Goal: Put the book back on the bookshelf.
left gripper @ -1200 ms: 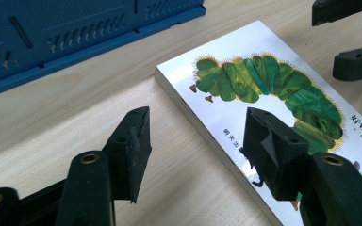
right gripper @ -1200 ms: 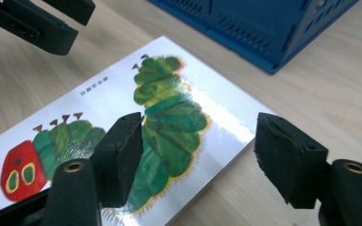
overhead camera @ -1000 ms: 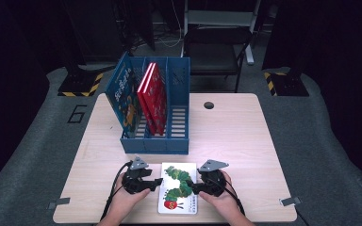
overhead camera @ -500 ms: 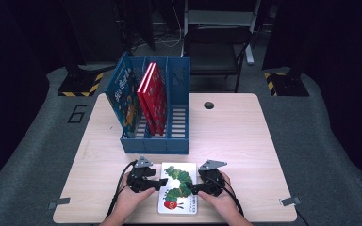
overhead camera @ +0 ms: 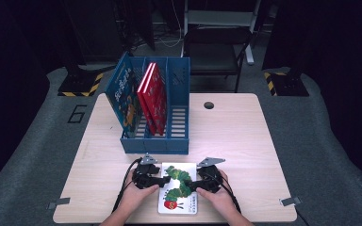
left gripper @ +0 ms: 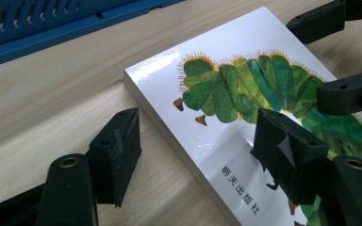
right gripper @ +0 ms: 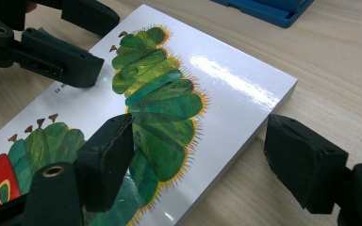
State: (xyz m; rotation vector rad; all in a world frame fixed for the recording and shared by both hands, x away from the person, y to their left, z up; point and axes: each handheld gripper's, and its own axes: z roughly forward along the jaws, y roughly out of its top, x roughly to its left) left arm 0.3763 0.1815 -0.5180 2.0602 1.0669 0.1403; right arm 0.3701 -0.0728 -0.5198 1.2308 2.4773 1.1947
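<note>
Surface: pale wooden table (overhead camera: 245, 141) in a dark room, grey floor marked "6".
Item: white caterpillar book (overhead camera: 178, 194), flat, cover up, at the table's near edge, between both hands.
Axis: long side runs near to far; red caterpillar head at the near end.
Writing: one line of Chinese characters along the cover, legible in the left gripper view (left gripper: 238, 189).
Left gripper (overhead camera: 155, 181): jaws wide, astride the book's left edge, not pressing; just been opening.
Right gripper (overhead camera: 194, 185): jaws wide, astride the right edge, clear of it; just been opening.
High view adds: blue file rack (overhead camera: 155, 143) beyond, holding a blue book (overhead camera: 126, 96) and red books (overhead camera: 153, 96).
</note>
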